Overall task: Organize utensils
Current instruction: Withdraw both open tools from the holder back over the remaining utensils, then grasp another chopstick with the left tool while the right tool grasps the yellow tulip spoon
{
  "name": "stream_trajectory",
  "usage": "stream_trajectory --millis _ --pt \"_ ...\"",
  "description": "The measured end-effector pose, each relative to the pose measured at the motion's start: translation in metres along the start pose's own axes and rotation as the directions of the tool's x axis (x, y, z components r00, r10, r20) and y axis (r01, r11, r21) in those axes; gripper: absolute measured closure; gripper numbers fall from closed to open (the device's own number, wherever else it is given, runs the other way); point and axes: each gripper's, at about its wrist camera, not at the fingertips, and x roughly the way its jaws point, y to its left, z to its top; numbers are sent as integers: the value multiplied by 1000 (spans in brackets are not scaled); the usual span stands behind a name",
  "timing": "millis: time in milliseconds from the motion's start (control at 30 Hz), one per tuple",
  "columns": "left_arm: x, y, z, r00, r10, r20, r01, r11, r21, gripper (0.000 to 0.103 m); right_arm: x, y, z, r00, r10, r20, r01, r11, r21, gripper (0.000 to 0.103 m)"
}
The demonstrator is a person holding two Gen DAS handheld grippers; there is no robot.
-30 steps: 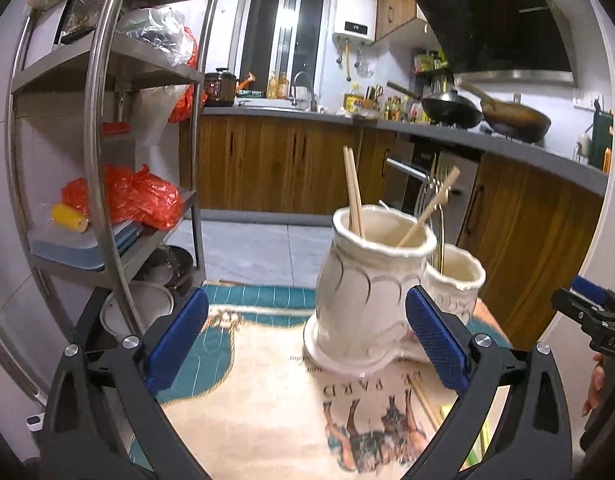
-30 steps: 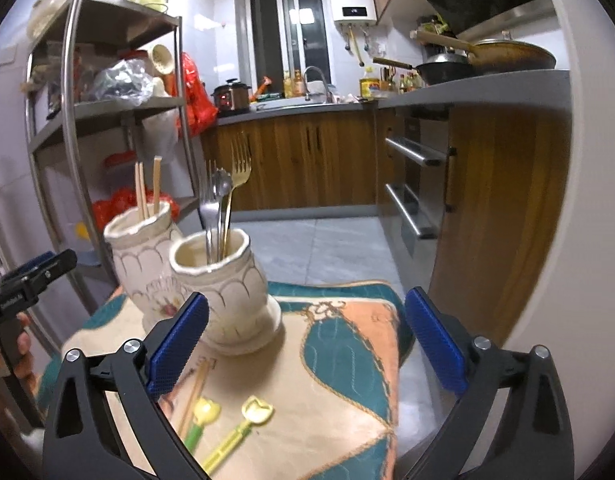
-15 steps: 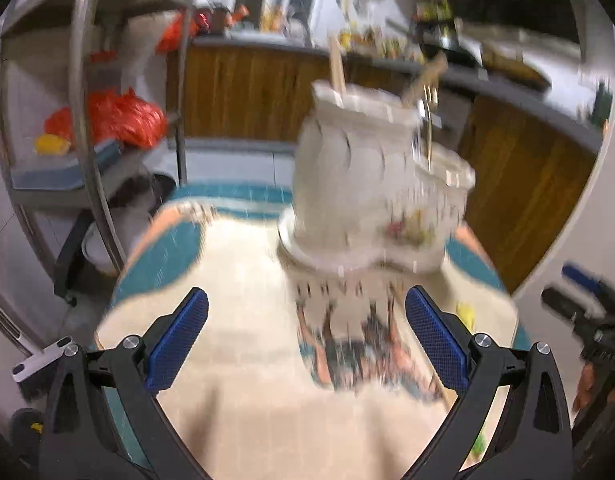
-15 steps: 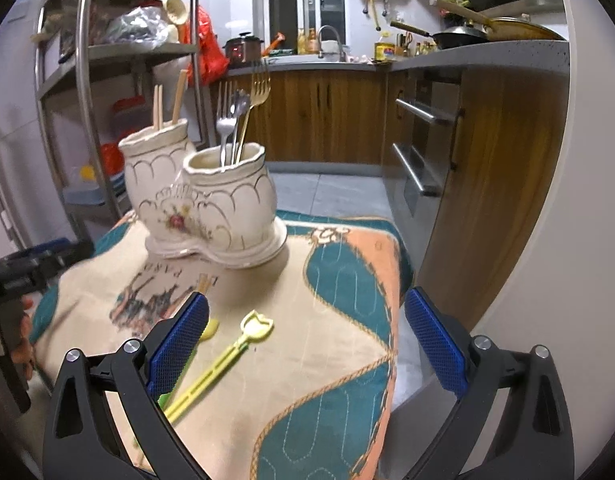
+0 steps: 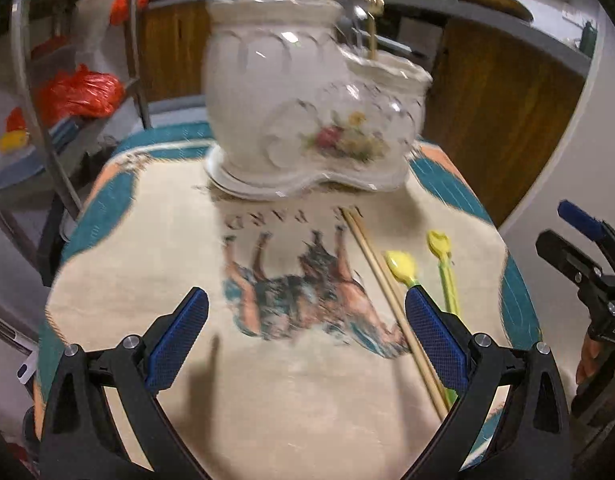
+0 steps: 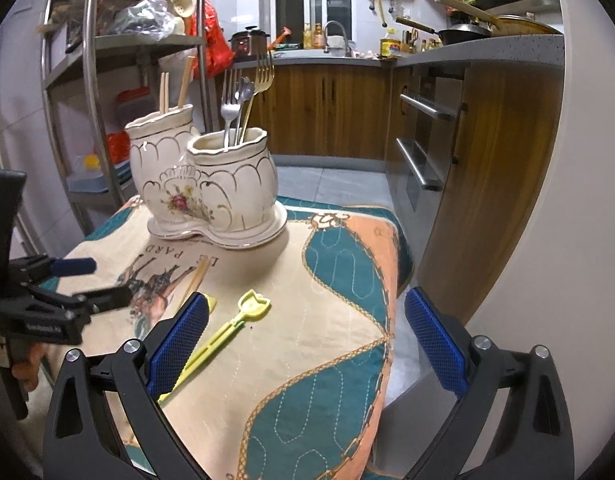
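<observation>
A white ceramic double holder [image 5: 307, 120] stands at the far side of a small cloth-covered table [image 5: 267, 400]; it also shows in the right wrist view [image 6: 211, 184], with chopsticks in its taller pot and forks [image 6: 243, 100] in the shorter one. On the cloth lie a pair of wooden chopsticks [image 5: 383, 296] and two yellow-green plastic spoons [image 5: 403, 270] [image 5: 443, 264]; one spoon [image 6: 227, 330] shows in the right wrist view. My left gripper [image 5: 305, 344] is open and empty above the cloth, the chopsticks by its right finger. My right gripper [image 6: 305, 344] is open and empty near the table's right edge.
A metal shelf rack [image 6: 95, 80] with bags and containers stands left of the table. Wooden kitchen cabinets [image 6: 487, 160] and an oven stand to the right, a counter with pots at the back. The table's right edge [image 6: 391, 280] drops to tiled floor.
My left gripper has pulled back and tilted down, so the loose chopsticks and spoons now show. My right gripper has risen and drawn back too. Both stay open.
</observation>
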Motion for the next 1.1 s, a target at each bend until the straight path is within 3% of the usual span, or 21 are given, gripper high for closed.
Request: stream_trajectory --millis 100,467,633,767,867,933,1100 --pt "2 -10 -3 1000 4 -8 -4 1000 18 7 1 -3 -2 1000 2 -7 -1 1000 8 5" --pt "20 -33 -9 994 58 -92 -53 997 53 29 3 -7 -6 1000 1 -24 -1 1000 25 5" --pt "22 -35 -8 993 77 -87 -72 996 59 37 17 -2 -10 993 -7 -114 11 999 37 5" --pt "23 -38 -6 993 77 -88 -71 996 61 47 32 3 -12 980 58 -190 -43 996 82 8" --pt "23 -41 -6 992 81 -99 -73 994 78 55 38 7 -10 971 90 -222 -71 993 93 24" --pt "21 -39 -7 992 79 -100 -71 994 87 62 40 10 -10 966 107 -234 -88 992 90 41" --pt "19 -35 -6 993 57 -105 -47 995 92 64 49 21 -6 950 162 -268 -144 986 83 57"
